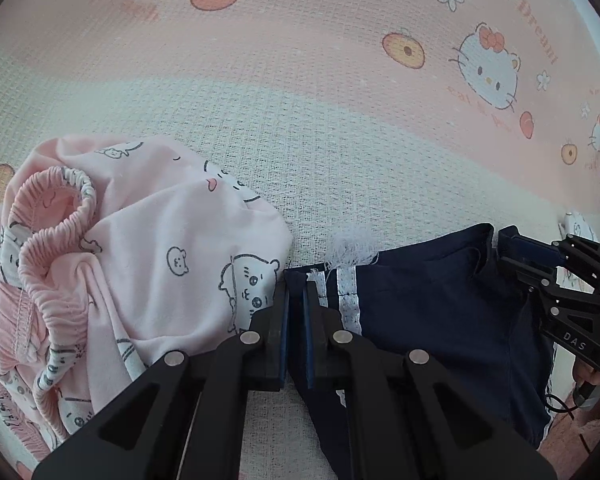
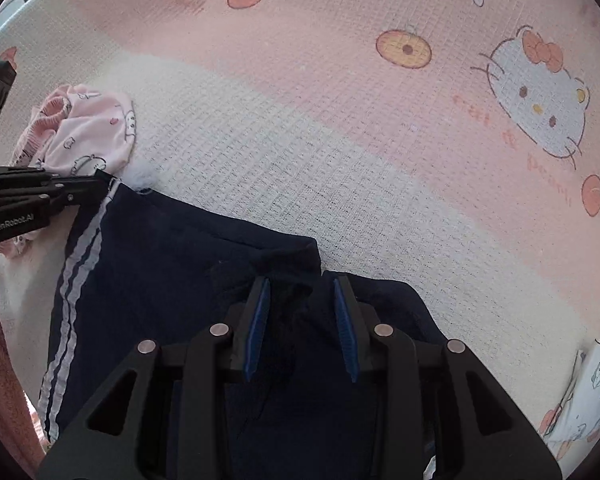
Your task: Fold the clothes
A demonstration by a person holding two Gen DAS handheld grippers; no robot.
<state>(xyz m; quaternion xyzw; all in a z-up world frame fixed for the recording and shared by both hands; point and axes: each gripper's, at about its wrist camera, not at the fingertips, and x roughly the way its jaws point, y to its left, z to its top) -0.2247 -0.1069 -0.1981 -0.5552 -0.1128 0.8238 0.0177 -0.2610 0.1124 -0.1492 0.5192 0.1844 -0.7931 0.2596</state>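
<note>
On a bed sheet (image 1: 300, 152) printed with cartoon cats and fruit, navy shorts (image 1: 440, 320) with white side stripes are spread, their lower part cut off by the frame edge in both views. At the striped corner the left tongs (image 1: 296, 292) are seen clenched on the navy cloth, the blue pads nearly together with the hem pinched between them. At the opposite corner the right tongs (image 2: 302, 292) are held partly apart with bunched dark fabric between the pads; whether the pads actually press on it cannot be told, since the cloth there is dark and folded. A crumpled pink pyjama garment (image 1: 120, 260) with an elastic waistband is lying just left of the shorts; it is shown large in the left wrist view but only small and half hidden behind the left tongs in the right wrist view. Only the right wrist view shows a white printed cloth (image 2: 584, 392) at the lower right, cut off by the lens rim. A fingertip (image 1: 598, 378) is glimpsed below the right tongs' body in the left wrist view.
</note>
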